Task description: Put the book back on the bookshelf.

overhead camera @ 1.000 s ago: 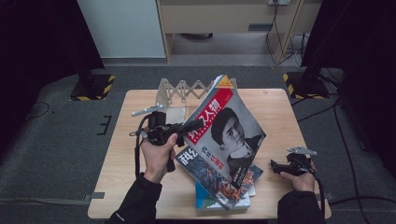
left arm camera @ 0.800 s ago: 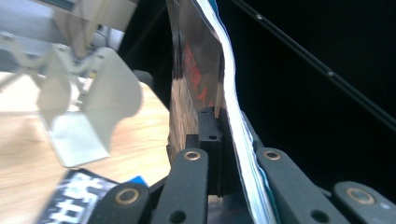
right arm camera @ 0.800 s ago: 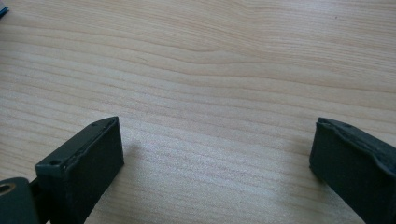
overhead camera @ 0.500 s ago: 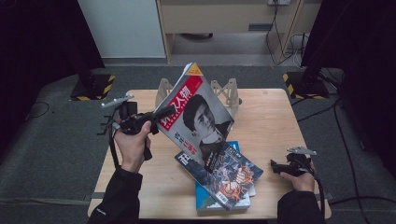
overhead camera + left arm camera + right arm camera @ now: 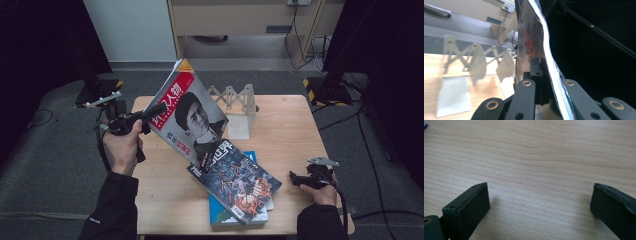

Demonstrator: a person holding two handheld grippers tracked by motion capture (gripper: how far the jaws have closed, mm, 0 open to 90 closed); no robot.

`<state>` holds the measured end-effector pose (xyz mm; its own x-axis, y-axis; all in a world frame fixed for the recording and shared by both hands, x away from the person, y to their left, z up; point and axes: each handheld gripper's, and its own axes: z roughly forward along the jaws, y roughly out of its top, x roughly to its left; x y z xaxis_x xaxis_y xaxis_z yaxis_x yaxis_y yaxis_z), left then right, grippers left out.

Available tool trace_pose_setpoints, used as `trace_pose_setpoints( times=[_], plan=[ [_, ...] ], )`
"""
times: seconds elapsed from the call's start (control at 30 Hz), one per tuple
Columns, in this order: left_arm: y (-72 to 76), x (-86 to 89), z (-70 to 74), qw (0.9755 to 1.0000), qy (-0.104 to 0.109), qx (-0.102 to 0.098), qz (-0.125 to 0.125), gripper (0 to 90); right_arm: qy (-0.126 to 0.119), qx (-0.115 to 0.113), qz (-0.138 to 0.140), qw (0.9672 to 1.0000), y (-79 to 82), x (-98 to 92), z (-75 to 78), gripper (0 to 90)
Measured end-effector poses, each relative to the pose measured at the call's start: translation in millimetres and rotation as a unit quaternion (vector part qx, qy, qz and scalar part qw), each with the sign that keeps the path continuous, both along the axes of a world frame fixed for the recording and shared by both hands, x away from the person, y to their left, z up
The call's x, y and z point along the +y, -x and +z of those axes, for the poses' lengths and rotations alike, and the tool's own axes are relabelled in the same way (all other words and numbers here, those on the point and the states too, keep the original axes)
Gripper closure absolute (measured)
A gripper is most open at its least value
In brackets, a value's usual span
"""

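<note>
the left tool clamps the magazine in the air, the right tool rests wide open and empty on the table, and next the magazine probably needs a slot in the wooden rack.

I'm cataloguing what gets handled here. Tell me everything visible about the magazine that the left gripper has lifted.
The magazine is thin and glossy, with a red title band in white characters and a black-and-white portrait on its cover. It hangs tilted above the wooden table, top corner up, lower corner near the stack of magazines. The left gripper is shut on its left edge; in the left gripper view the pages bow between the jaws. Behind it stands a wooden zigzag rack.
</note>
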<state>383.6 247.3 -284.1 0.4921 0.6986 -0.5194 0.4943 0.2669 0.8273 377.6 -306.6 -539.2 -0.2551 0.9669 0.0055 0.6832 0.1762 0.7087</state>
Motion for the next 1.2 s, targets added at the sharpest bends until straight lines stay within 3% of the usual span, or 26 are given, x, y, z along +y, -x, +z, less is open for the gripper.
trace_pose_setpoints(
  times=[0.47, 0.73, 1.07, 1.2],
  plan=[
    [-6.5, 37.1, 13.0, 0.9982, -0.027, 0.0, 0.053, 85.8, 0.0, 0.0, 0.001, 1.0, -0.1, 0.2, 0.0, 2.5],
    [-13.0, 52.3, 14.6, 0.995, -0.049, 0.004, 0.087, 85.8, 0.001, -0.001, 0.001, 1.0, -0.3, 0.2, -0.2, 2.5],
    [-30.0, 62.6, 10.0, 0.9925, -0.039, 0.006, 0.116, 85.8, 0.0, -0.001, 0.002, 1.0, -0.4, 0.4, -0.2, 2.5],
    [-41.9, 59.0, 4.6, 0.9894, -0.059, 0.007, 0.132, 85.8, 0.0, -0.001, 0.002, 1.0, -0.4, 0.4, -0.2, 2.6]
  ],
)
